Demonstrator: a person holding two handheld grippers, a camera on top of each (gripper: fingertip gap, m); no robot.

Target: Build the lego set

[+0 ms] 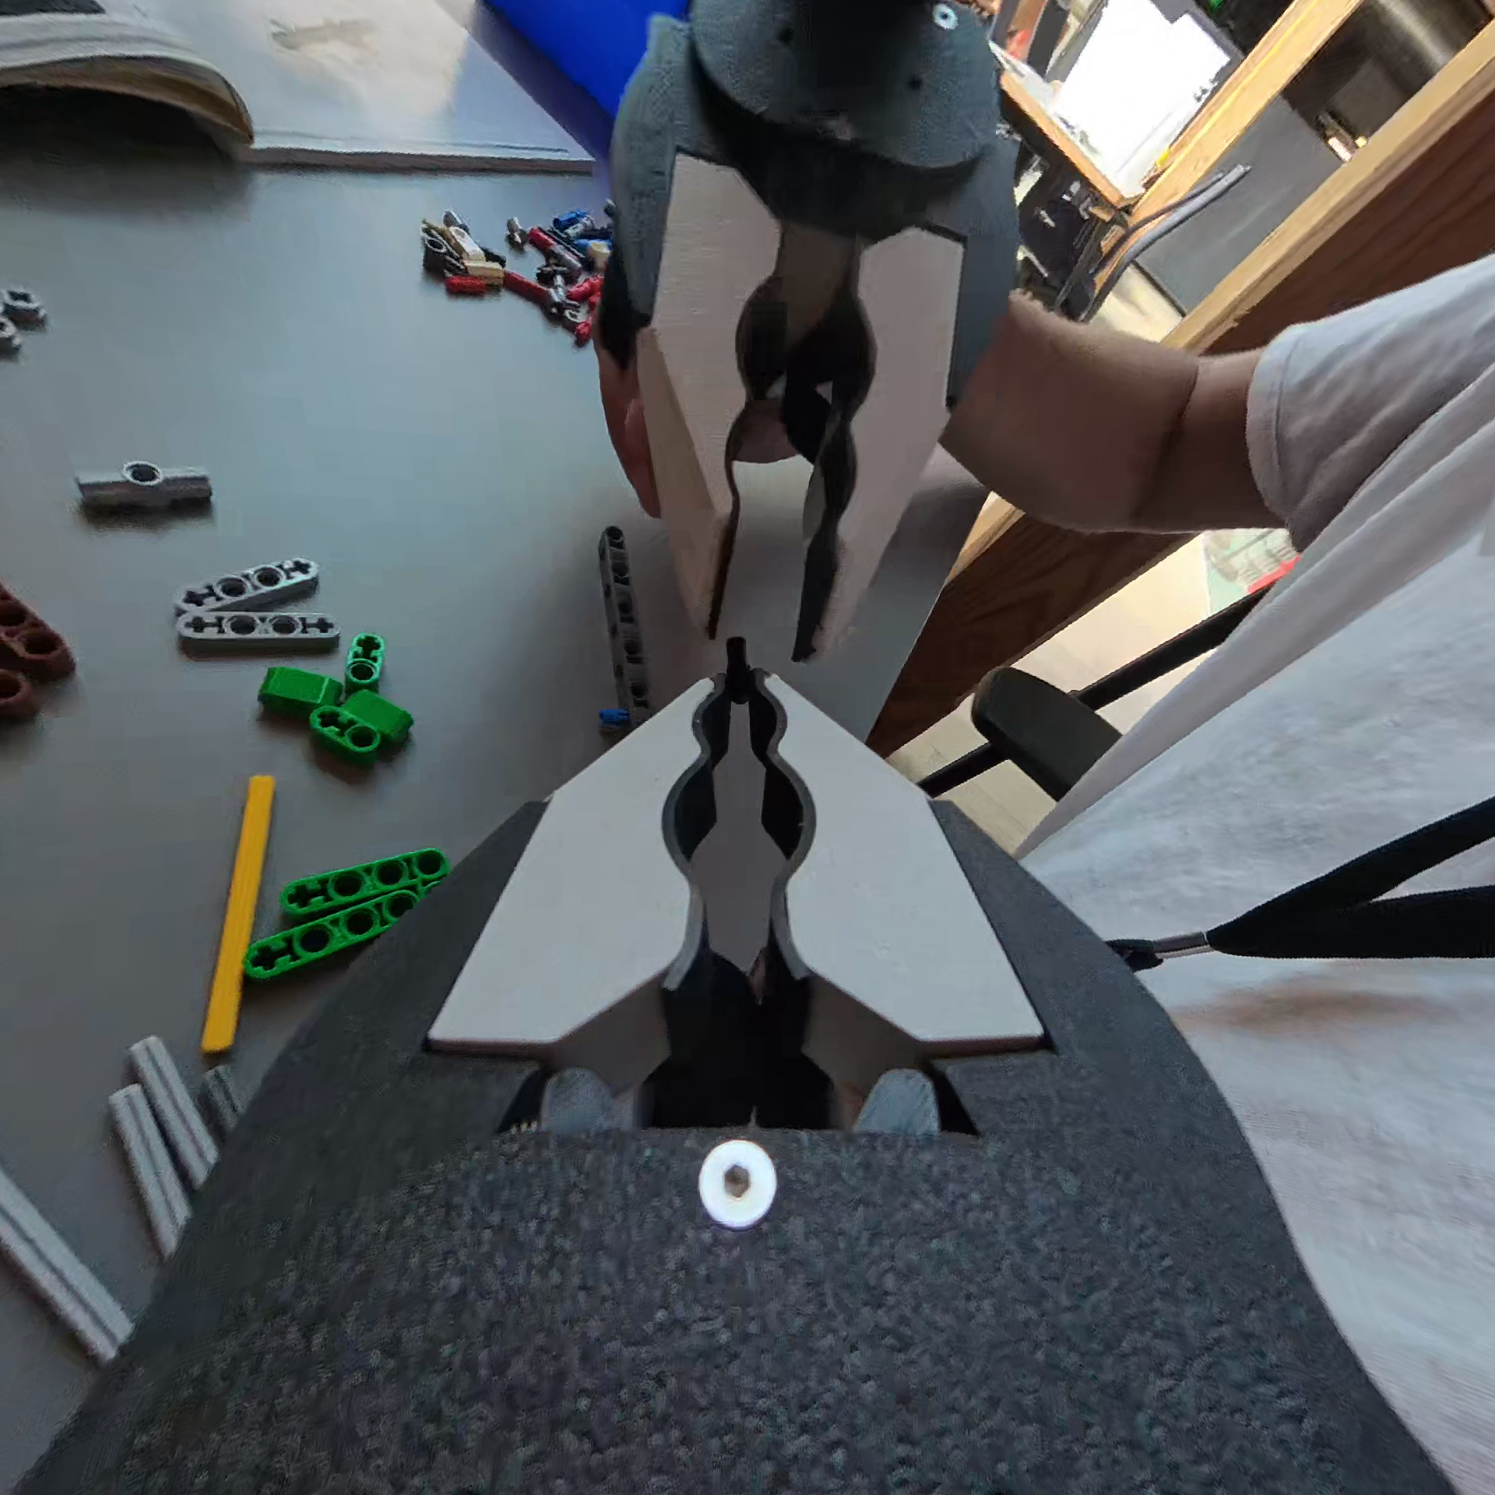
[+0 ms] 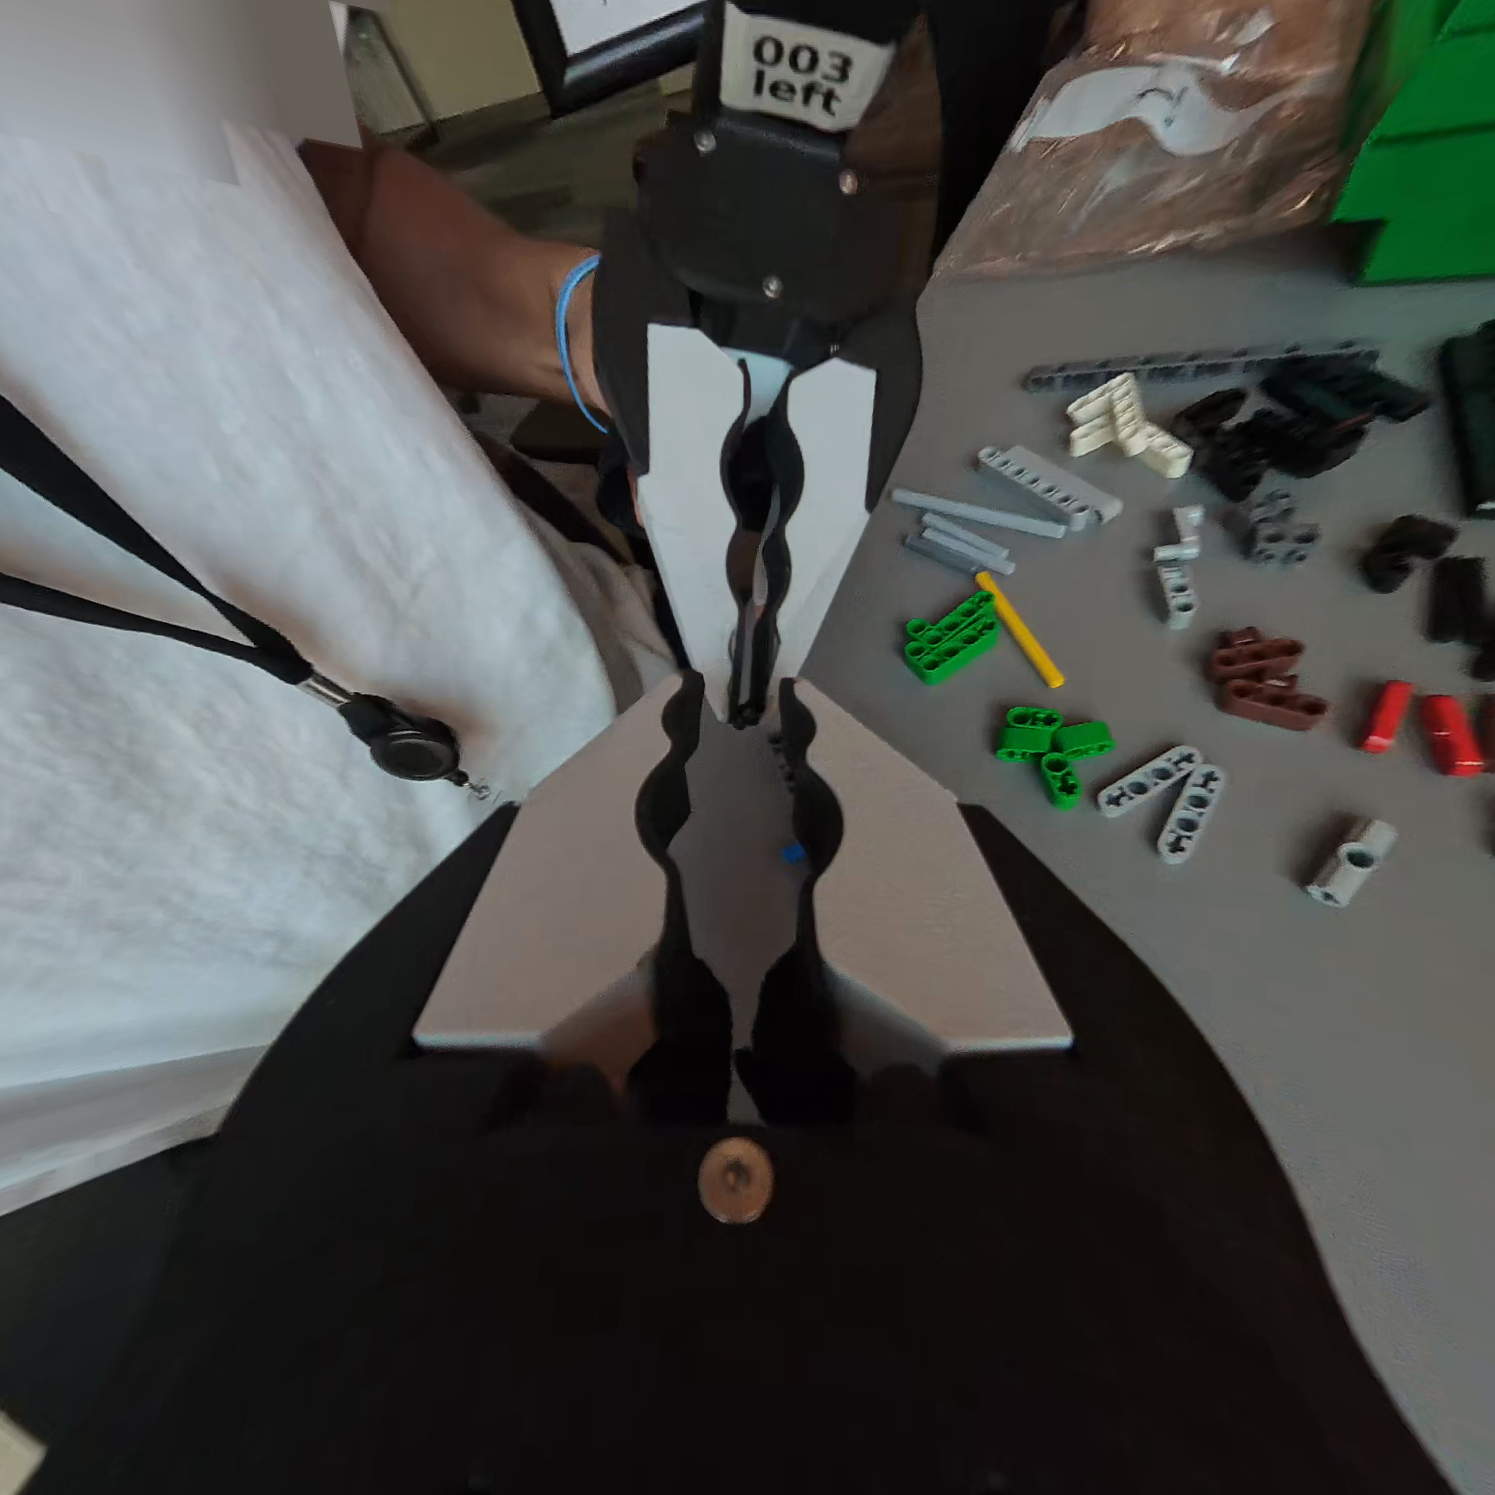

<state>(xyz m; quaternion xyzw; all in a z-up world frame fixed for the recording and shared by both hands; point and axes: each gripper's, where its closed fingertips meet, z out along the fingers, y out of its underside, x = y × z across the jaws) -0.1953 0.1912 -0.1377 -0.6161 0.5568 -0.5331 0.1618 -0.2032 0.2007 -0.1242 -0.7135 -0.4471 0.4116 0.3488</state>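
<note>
Left gripper point(image 1: 738, 688) pinching black pin point(image 1: 736, 657)

Both wrist cameras look close down their own fingers, facing each other above the grey table's point(image 1: 364, 388) near edge; both share the green beams point(image 1: 348, 910) and the yellow axle point(image 2: 1018, 629).

Grey worktop point(image 1: 340, 388) under everything. Open booklet point(image 1: 121, 73) at far left corner, pages arched. Blue bin point(image 1: 582, 48) just beyond worktop edge. Wooden bench point(image 1: 1327, 202) w/ dark chair point(image 1: 1043, 728) off right side, chair low by worktop corner. White shirt point(image 2: 243, 485) filling left of right wrist view; black lanyard point(image 2: 146, 599) across it, round badge reel point(image 2: 404, 744) at end. Clear plastic bag point(image 2: 1173, 121) over brown contents at worktop's far end, green stepped block point(image 2: 1424, 162) beside it.
</note>
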